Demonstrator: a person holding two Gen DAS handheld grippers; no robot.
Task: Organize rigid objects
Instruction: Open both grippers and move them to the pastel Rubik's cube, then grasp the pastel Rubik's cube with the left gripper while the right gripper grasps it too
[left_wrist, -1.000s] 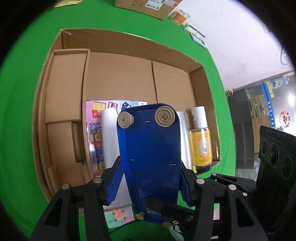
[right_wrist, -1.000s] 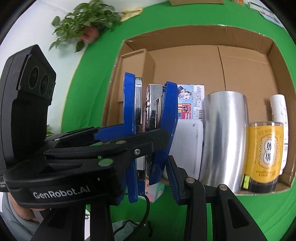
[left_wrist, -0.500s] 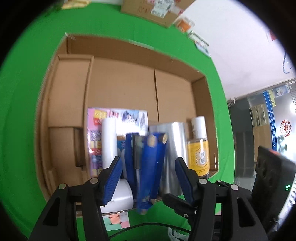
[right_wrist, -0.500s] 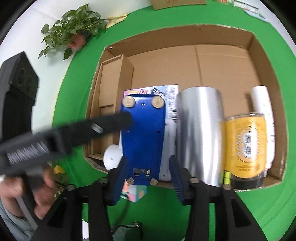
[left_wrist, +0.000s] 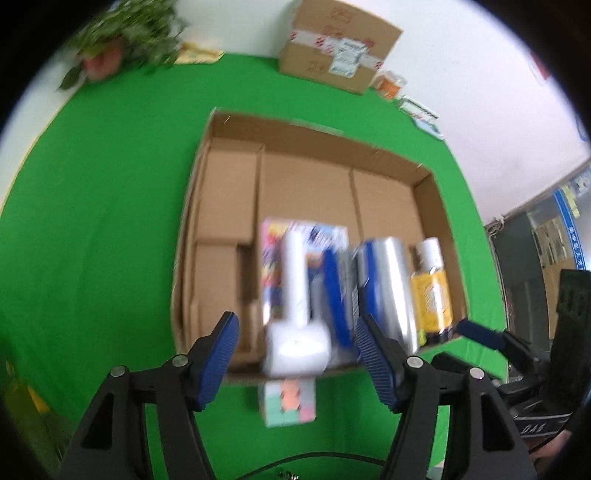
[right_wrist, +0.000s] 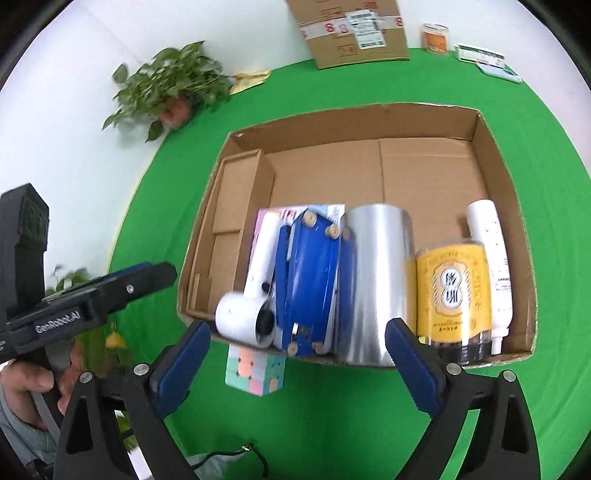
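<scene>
An open cardboard box (right_wrist: 491, 144) (left_wrist: 436, 206) lies on green cloth. At its near edge lie a white hair dryer (right_wrist: 255, 284) (left_wrist: 295, 314), a blue stapler (right_wrist: 308, 280) (left_wrist: 338, 299), a silver cylinder (right_wrist: 373, 280) (left_wrist: 393, 284), a yellow-labelled jar (right_wrist: 452, 291) (left_wrist: 430, 295) and a white bottle (right_wrist: 489, 251). A colourful flat pack (left_wrist: 273, 251) lies under the dryer. A pastel cube (right_wrist: 255, 374) (left_wrist: 290, 400) sits on the cloth in front of the box. My left gripper (left_wrist: 297, 363) and my right gripper (right_wrist: 297, 363) are open and empty, held before the box's near edge.
A potted plant (right_wrist: 170, 88) stands at the back left. A taped cardboard carton (right_wrist: 351, 29) and small packs (right_wrist: 484, 59) stand at the back. The box's far half shows bare cardboard floor (right_wrist: 369, 173). The left gripper's body (right_wrist: 74, 302) shows left of the box.
The blue stapler went from the grippers into the box, between the dryer and the silver cylinder. Both grippers opened and pulled back from the box.
</scene>
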